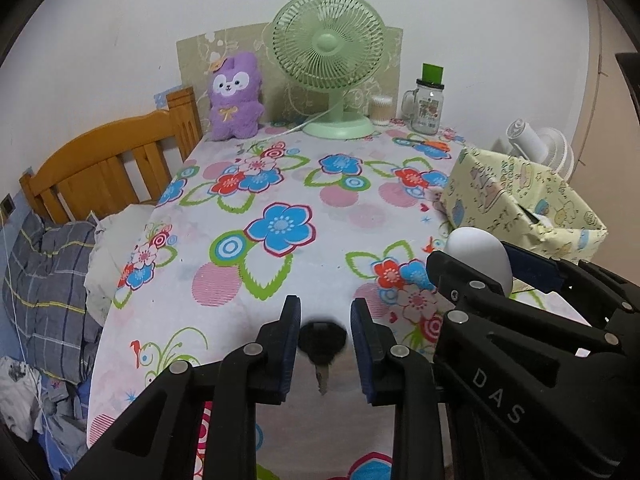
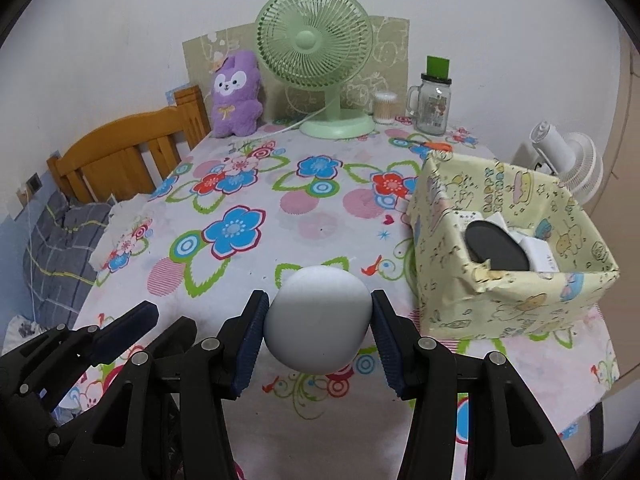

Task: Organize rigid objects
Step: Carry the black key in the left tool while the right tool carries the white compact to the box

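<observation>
With the white egg-shaped object [image 2: 318, 322] clamped in the right claw [image 2: 318, 330] above the table [image 2: 320, 216], carry it right and release low inside the papered box [image 2: 516, 300]. Left claw [image 1: 325, 354], fingers apart, straddles a black key [image 1: 323, 344]; close squarely.

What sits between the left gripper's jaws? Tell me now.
A black-headed key lies between the open jaws of the left gripper, untouched by either, in the left wrist view.
</observation>
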A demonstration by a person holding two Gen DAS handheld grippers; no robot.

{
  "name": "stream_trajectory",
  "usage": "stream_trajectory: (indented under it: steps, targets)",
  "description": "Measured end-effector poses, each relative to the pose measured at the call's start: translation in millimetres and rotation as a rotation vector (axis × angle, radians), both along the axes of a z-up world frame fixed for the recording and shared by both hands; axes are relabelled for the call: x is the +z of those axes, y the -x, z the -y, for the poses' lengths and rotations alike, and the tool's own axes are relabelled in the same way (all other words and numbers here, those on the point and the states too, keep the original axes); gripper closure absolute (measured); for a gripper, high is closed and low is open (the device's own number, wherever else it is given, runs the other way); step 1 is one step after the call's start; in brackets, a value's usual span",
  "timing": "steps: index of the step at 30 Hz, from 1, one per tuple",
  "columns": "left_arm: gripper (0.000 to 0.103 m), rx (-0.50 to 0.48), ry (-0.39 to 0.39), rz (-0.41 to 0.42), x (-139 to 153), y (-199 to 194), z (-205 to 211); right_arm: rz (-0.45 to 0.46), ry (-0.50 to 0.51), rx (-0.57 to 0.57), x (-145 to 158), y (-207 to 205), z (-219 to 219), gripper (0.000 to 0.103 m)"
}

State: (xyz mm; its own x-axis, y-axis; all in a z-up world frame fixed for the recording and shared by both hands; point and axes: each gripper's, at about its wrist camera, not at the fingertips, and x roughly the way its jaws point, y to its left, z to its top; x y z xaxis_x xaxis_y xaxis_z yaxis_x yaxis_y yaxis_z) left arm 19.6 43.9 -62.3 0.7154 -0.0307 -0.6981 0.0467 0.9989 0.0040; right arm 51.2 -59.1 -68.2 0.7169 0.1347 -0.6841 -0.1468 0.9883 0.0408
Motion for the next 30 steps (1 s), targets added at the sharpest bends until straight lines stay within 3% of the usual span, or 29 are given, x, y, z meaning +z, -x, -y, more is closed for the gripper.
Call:
stream_trajectory:
  steps: [6,10,12,30]
  targets:
    - [0.077,0.012,0.005,-0.014,-4,-1,0,0.009,0.027,0.011,2,2,0,0.048]
    - [0.075,0.019,0.004,-0.033,-12,-2,-3,-0.008,0.024,0.018,-6,0,-2,0.048]
    - [0.068,0.014,0.004,-0.040,-16,-2,-4,-0.015,0.022,0.019,-10,0,-3,0.048]
    - [0.064,0.040,-0.004,-0.132,-59,-29,-26,-0.083,0.019,0.011,-52,-22,-14,0.049]
